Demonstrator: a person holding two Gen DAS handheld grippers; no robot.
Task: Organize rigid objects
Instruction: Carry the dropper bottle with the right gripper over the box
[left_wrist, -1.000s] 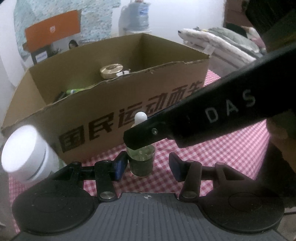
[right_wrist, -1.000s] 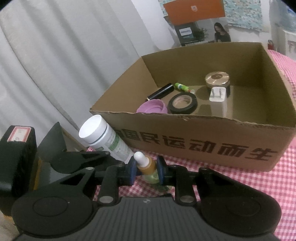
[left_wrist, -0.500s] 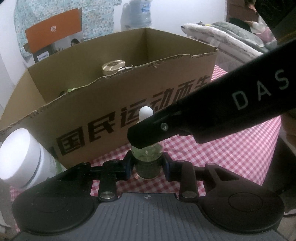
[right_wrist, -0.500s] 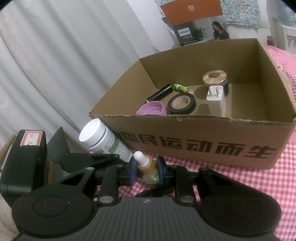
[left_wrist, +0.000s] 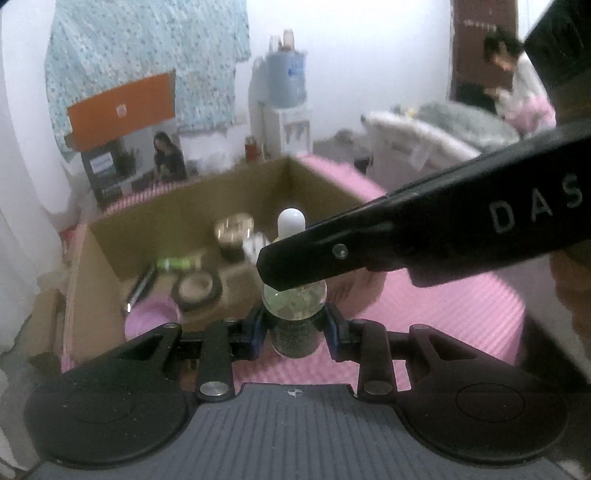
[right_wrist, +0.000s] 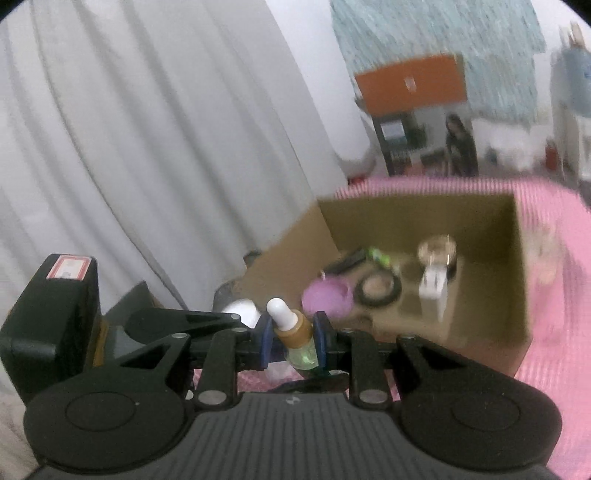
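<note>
A small dropper bottle with a white bulb, amber collar and greenish glass is held by both grippers. My left gripper is shut on its lower body. My right gripper is shut on its neck and upper body; one right finger crosses the left wrist view in front of the bottle. The bottle is lifted, near the front of the open cardboard box, also in the right wrist view. Both views are blurred.
Inside the box lie a purple lid, a black tape roll, a gold round tin, a white adapter, a green stick and a black tube. A white-capped jar sits by the box. Pink checked cloth covers the table.
The left gripper closed on the bottle's lower body. Both grippers then lifted the bottle upward, so the box now appears lower and its inside shows.
</note>
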